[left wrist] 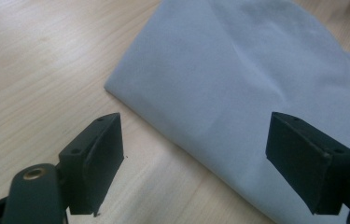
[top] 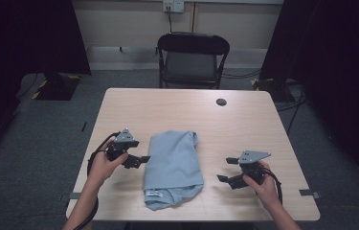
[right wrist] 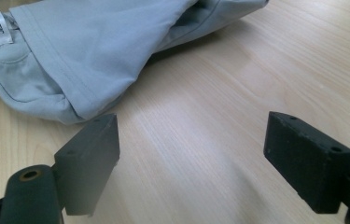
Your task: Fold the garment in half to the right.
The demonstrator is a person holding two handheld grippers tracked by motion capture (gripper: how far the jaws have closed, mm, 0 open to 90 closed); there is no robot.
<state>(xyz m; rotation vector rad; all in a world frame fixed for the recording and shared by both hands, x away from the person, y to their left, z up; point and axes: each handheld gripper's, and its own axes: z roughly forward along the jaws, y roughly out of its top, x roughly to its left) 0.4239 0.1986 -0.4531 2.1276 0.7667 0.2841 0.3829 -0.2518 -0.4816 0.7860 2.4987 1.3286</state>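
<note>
The left gripper (top: 141, 159) hangs with its jaws spread wide, holding nothing, just beside the left edge of the folded light-blue garment (top: 173, 162). The right gripper (top: 227, 169) is equally wide and empty, a little apart from the garment's right side. The garment lies mid-table (top: 244, 120), its white label (right wrist: 4, 28) at the bunched near end. The risk, as I judge it — a jaw pinching only the top layer, so the fold peels open, or dragging the loose hem sideways.
</note>
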